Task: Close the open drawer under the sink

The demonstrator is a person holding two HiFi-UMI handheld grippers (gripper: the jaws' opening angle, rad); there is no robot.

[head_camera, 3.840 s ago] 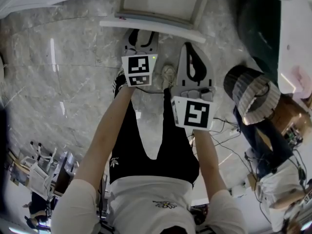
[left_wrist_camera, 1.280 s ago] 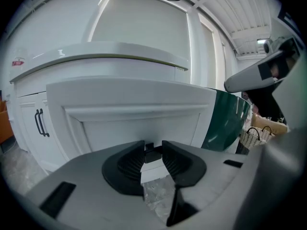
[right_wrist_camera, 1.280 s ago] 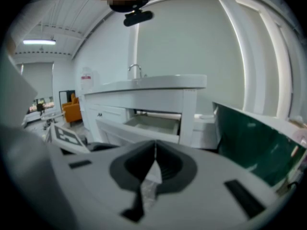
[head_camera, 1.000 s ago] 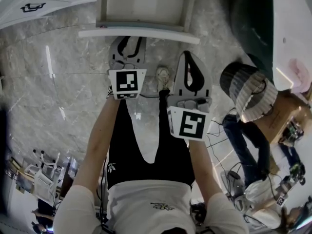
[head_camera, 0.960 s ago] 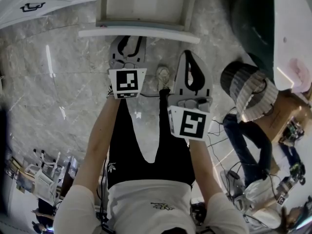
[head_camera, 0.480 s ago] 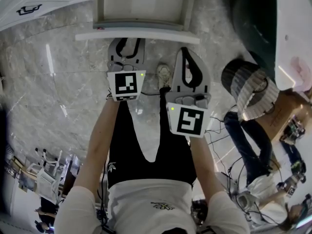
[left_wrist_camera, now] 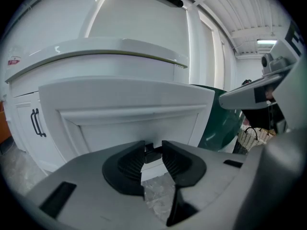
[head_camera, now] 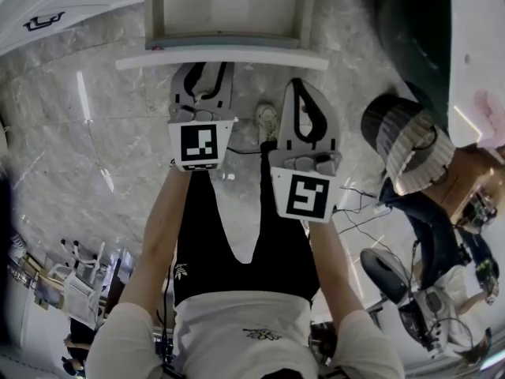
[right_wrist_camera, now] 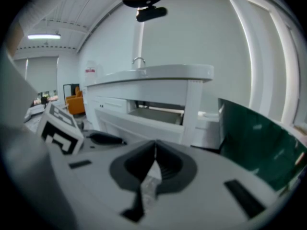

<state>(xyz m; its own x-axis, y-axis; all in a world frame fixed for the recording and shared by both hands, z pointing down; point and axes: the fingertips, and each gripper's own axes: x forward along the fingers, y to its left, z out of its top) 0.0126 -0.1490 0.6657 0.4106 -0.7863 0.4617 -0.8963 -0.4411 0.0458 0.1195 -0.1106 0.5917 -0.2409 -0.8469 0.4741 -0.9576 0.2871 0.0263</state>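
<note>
The white drawer (head_camera: 225,10) stands pulled out from the vanity, and its front panel (head_camera: 221,57) crosses the top of the head view. My left gripper (head_camera: 203,69) is up against that panel (left_wrist_camera: 124,109). Its pads are closed on the small dark drawer handle (left_wrist_camera: 152,153). My right gripper (head_camera: 305,87) hangs just short of the panel, to the right, its jaws shut with nothing between them (right_wrist_camera: 155,146). In the right gripper view the open drawer (right_wrist_camera: 144,116) shows under the white countertop (right_wrist_camera: 158,73) with the faucet (right_wrist_camera: 138,60).
A dark green object (head_camera: 410,22) stands right of the drawer. A person in a striped hat (head_camera: 406,144) crouches at the right, with cables (head_camera: 359,204) on the marble floor. A cabinet door with a black handle (left_wrist_camera: 36,122) is at the left. My shoe (head_camera: 268,121) is below the drawer.
Both grippers keep their places at the drawer front. The person at the right has shifted, and a round dark object has come into view at the lower right.
</note>
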